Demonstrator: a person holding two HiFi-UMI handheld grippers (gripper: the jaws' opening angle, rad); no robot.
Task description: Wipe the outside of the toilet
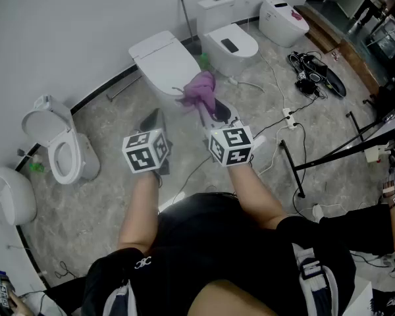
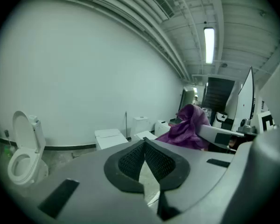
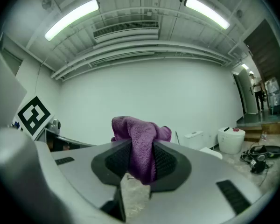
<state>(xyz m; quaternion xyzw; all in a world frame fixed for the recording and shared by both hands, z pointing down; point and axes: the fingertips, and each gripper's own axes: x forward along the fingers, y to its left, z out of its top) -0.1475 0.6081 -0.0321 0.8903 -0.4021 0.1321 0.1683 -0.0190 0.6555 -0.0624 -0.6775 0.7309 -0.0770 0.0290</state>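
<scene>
A white toilet [image 1: 163, 61] with its lid down stands against the wall just ahead of both grippers; it is also in the left gripper view [image 2: 109, 138]. My right gripper [image 1: 207, 110] is shut on a purple cloth [image 1: 199, 91], which bunches above the jaws over the toilet's near right corner. In the right gripper view the cloth [image 3: 139, 134] is pinched between the pads of the right gripper [image 3: 141, 148]. My left gripper [image 1: 155, 116] hovers left of it, jaws shut and empty, tips meeting [image 2: 143, 143]. The cloth [image 2: 189, 125] shows to its right.
More toilets line the wall: an open-lidded one [image 1: 56, 147] at left, two others [image 1: 227, 41] [image 1: 283, 20] at right. Cables [image 1: 276, 120], a black stand [image 1: 329, 157] and dark gear [image 1: 316, 71] lie on the floor at right. A person's hand [image 1: 394, 196] shows at the right edge.
</scene>
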